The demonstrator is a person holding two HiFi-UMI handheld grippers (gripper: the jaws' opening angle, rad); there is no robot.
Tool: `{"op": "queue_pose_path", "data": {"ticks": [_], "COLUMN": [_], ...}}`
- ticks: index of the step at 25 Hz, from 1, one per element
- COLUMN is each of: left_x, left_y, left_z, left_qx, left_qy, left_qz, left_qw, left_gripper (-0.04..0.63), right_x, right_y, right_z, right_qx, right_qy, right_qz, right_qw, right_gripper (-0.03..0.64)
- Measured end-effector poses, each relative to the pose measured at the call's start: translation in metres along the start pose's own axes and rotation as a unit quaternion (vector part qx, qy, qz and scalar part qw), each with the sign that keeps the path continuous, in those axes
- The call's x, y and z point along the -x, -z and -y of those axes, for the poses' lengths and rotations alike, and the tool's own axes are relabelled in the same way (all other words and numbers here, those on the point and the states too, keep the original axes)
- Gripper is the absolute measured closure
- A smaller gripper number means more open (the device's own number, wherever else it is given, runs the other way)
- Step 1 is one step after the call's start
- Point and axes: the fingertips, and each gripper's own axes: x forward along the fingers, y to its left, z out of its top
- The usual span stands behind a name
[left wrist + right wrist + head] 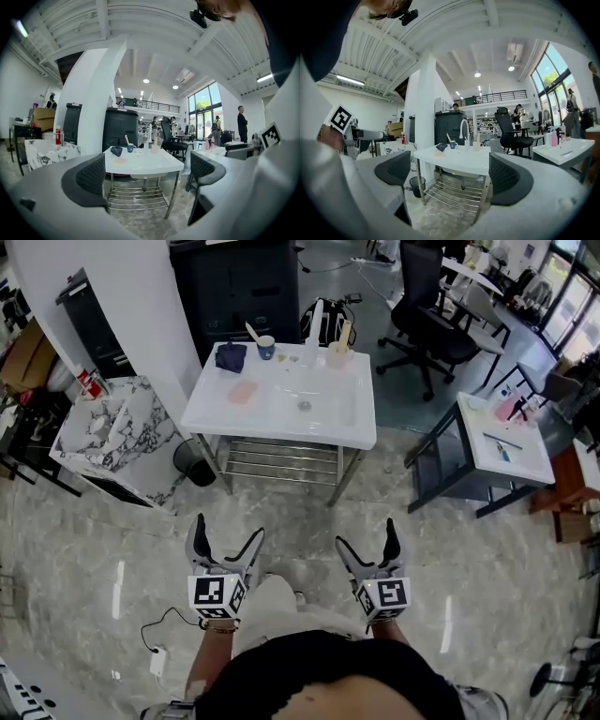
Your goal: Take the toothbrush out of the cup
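Note:
A small blue cup (265,347) stands at the back of a white sink table (281,413), with a pale toothbrush (251,331) leaning out of it to the left. The cup (130,147) and toothbrush (126,139) look tiny and far off in the left gripper view. The right gripper view also shows the cup (453,144) and toothbrush (448,138) at a distance. My left gripper (228,532) and right gripper (367,535) are held side by side well short of the table. Both are open and empty.
On the table lie a dark cloth (230,355), a pink pad (242,392), a faucet (316,320) and a beige cup (337,353). A marble-patterned cabinet (112,442) and black bin (194,462) stand left. A second sink table (506,442) and office chair (431,306) stand right.

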Motion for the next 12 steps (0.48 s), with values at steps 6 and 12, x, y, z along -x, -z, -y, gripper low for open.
{"op": "queue_pose_path", "data": {"ticks": [6,12], "left_x": [-0.019,-0.05], "left_y": [0.0,-0.004], "left_z": [0.007,0.004], "left_qx": [0.005,0.017], "left_qy": [0.021,0.043], "left_qz": [-0.003,0.0], "left_qw": [0.9998,0.9989], "left_gripper": [0.058,0.058], "right_x": [-0.015,-0.047], "right_y": [0.0,0.005], "right_z": [0.016,0.022], "right_qx": [0.004,0.004], "right_qy": [-0.003,-0.016], "right_qz": [0.003,-0.009], "right_qw": [1.0,1.0], "right_gripper": [0.11,0.11]}}
